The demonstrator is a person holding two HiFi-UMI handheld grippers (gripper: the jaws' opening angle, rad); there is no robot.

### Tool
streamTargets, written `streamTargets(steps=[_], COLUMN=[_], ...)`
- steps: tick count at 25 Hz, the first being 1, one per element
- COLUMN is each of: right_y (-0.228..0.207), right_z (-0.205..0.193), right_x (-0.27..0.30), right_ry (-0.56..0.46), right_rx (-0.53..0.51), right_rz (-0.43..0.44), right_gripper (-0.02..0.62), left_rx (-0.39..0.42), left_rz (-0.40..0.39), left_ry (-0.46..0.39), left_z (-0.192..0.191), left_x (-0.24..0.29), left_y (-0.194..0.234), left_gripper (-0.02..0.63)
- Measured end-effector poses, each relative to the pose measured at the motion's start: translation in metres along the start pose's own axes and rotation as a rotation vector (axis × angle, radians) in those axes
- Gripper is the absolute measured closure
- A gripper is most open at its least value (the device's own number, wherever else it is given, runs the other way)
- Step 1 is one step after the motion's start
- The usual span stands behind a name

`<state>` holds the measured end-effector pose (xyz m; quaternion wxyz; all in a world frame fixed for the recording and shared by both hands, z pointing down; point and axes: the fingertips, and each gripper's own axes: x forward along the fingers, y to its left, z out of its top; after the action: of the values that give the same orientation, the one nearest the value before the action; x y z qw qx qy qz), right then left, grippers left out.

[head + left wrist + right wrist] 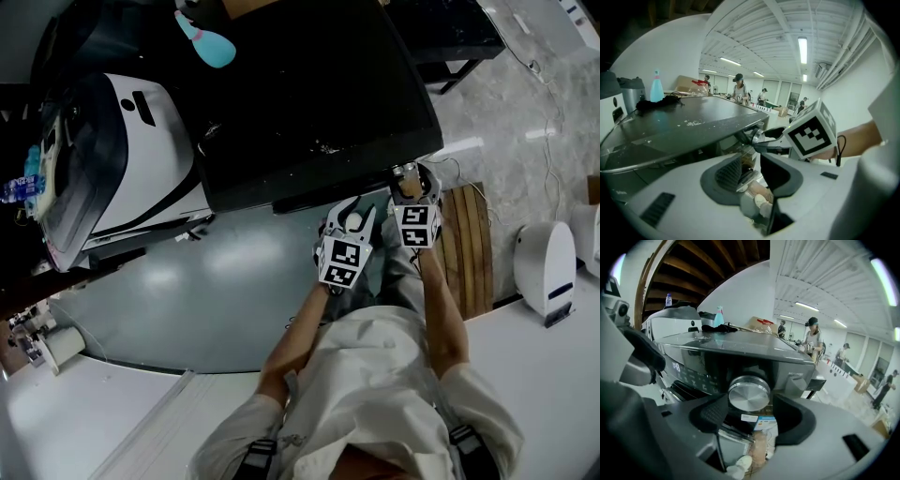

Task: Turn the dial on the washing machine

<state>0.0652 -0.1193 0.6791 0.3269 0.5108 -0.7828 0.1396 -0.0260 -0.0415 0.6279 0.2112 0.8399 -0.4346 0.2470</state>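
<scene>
The washing machine (309,103) is a big dark box with a flat, smooth top that shines a little. Its dial (749,392) is a round knob of shiny silver metal with a flat brushed face. It sticks out of the front panel, close to the right front corner of the machine, just under the top edge. The right claw (410,185) is up at that corner. Its two dark jaws have rough, ribbed pads and stand apart, one on each side of the dial. The left pad is right by the rim and the right pad has a small gap, so the claw is open around the knob and does not squeeze it. The left claw (349,221) is just beside the right one, a bit back from the front edge. Its jaws are open too, with nothing between them. From the left gripper view, the white marker cube (811,133) on the right claw shows black squares. A light blue plastic bottle (208,42) with a narrow neck stands near the back edge of the top. The floor (234,281) below is smooth, grey and glossy.
</scene>
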Motion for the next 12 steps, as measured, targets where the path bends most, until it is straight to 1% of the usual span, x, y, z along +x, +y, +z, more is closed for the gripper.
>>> streamTargets(steps=[3, 5, 12], right_y=[0.0017, 0.0025, 0.0033], right_z=[0.0019, 0.0021, 0.0018], right_x=[0.0002, -0.0002, 0.001], right_ry=[-0.014, -0.017, -0.031], right_rx=[-0.026, -0.024, 0.079], right_rz=[-0.01, -0.012, 0.046], right_gripper=[0.319, 0.324, 0.325], left_rx=[-0.002, -0.001, 0.012], left_rz=[0.005, 0.006, 0.008], left_ry=[-0.001, 0.002, 0.007], left_z=[-0.0008, -0.001, -0.0009], left_x=[-0.0015, -0.0023, -0.0011], left_y=[0.0003, 0.0007, 0.0013], left_gripper=[0.476, 0.476, 0.476])
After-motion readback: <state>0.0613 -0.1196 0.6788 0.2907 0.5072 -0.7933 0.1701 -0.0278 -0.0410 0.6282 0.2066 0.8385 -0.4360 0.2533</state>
